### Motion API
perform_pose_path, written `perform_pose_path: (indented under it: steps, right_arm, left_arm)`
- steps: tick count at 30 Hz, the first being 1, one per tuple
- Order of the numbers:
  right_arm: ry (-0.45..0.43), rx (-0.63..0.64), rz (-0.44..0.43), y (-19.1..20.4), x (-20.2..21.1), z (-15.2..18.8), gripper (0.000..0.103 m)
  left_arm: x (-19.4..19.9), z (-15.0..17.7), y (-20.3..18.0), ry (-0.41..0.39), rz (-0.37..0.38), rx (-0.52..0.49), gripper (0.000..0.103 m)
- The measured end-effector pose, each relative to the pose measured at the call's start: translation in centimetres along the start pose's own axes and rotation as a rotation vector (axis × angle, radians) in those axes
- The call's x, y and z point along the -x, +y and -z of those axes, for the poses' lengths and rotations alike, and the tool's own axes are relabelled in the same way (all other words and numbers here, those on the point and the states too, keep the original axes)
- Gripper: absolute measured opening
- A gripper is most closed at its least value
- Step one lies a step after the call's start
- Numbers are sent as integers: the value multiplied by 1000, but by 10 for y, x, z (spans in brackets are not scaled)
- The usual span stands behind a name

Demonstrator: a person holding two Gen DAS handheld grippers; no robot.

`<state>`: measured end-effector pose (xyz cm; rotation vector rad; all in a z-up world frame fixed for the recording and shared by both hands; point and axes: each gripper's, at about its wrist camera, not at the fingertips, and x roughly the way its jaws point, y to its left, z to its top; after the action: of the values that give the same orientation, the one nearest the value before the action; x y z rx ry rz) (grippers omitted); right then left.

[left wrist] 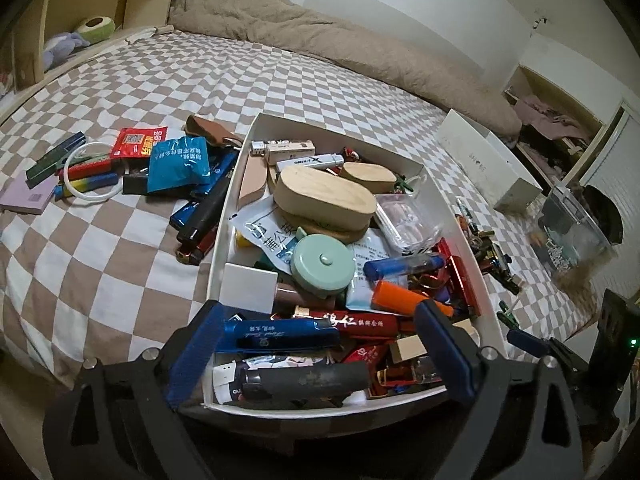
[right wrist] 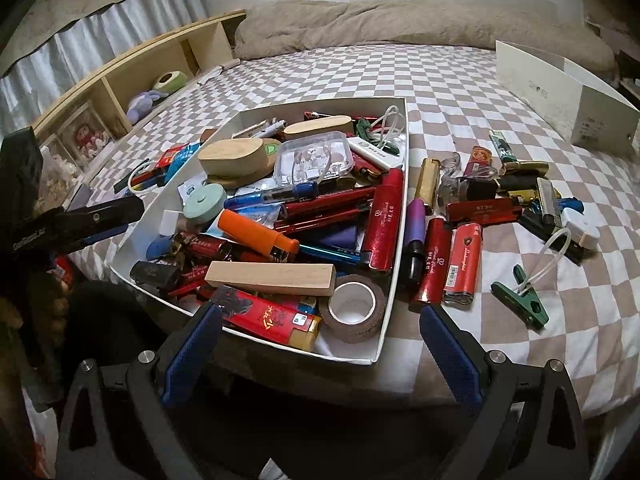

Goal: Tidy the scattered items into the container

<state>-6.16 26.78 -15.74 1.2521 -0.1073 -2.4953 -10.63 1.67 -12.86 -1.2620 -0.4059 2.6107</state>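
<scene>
A white box (left wrist: 230, 216) (right wrist: 320, 103) sits on the checkered bed, piled with lighters, wooden blocks, a mint round case (left wrist: 322, 264) and a tape roll (right wrist: 354, 308). My left gripper (left wrist: 320, 356) hangs open over the box's near end. A blue lighter (left wrist: 280, 332) lies in the box between its fingers, untouched by the pads. Left of the box lie a blue packet (left wrist: 180, 164), a red packet (left wrist: 138, 142) and a black lighter (left wrist: 204, 212). My right gripper (right wrist: 322, 354) stands open at the box's near rim, holding nothing. Red lighters (right wrist: 464, 264) and a green clip (right wrist: 520, 300) lie to its right.
A white carton (right wrist: 560, 92) stands on the bed at the far right. A beige duvet (left wrist: 320, 36) runs along the far side. A wooden shelf with plush toys (right wrist: 148, 100) borders the bed's left. A clear plastic container (left wrist: 572, 232) is off the bed's right edge.
</scene>
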Motion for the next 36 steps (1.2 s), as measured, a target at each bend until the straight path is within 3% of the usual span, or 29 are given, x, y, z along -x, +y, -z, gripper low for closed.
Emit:
perform_pose_path:
  steps: [17, 20, 25, 36]
  right_arm:
    - [-75, -13, 8, 9, 32, -7, 99]
    - [-96, -14, 6, 12, 40, -9, 99]
    - [-139, -1, 16, 19, 55, -17, 99]
    - [-232, 17, 30, 32, 93, -27, 99]
  left_arm:
    - [28, -2, -6, -61, -10, -26, 97]
    - [38, -3, -6, -81, -9, -24, 103]
    - [54, -8, -7, -98, 6, -23, 103]
    - [95, -9, -24, -187, -30, -111, 103]
